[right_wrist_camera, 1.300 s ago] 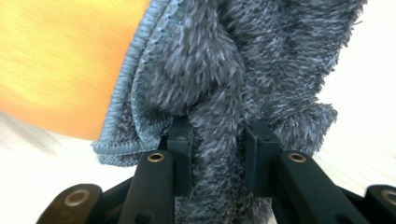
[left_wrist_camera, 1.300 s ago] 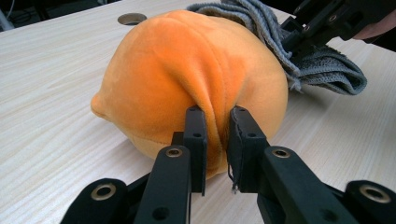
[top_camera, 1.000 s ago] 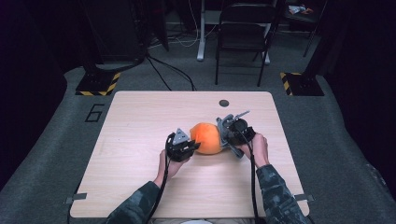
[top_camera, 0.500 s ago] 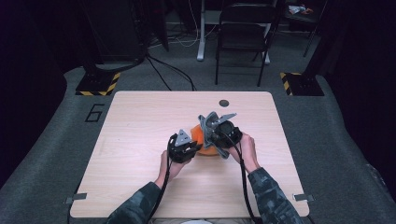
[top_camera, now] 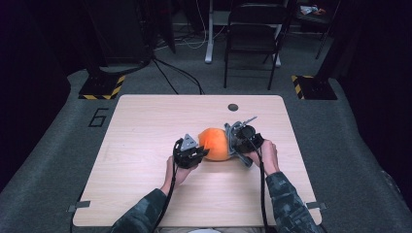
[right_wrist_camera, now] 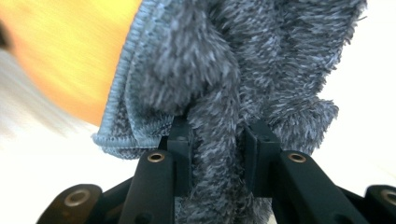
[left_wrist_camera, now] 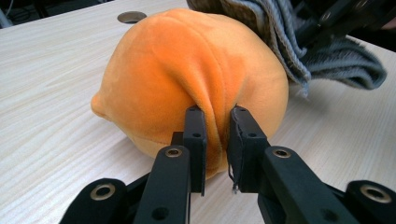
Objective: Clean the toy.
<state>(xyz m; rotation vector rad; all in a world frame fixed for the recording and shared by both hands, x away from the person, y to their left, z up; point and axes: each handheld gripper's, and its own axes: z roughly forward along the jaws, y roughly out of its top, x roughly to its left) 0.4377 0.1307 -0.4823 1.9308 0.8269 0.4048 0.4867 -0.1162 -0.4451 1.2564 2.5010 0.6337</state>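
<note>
Jaws of the left gripper (left_wrist_camera: 215, 140) pinch a fold of the orange plush toy (left_wrist_camera: 187, 79), which lies on the bench (top_camera: 145, 126) near its middle, a little toward the right edge. On the toy's far side, the right gripper (right_wrist_camera: 217, 154) is clamped on a bunch of grey fuzzy cloth (right_wrist_camera: 243, 70), pressed against the plush. In the high view both hands flank the toy, and a round hole (top_camera: 233, 107) sits near the bench's far edge.
</note>
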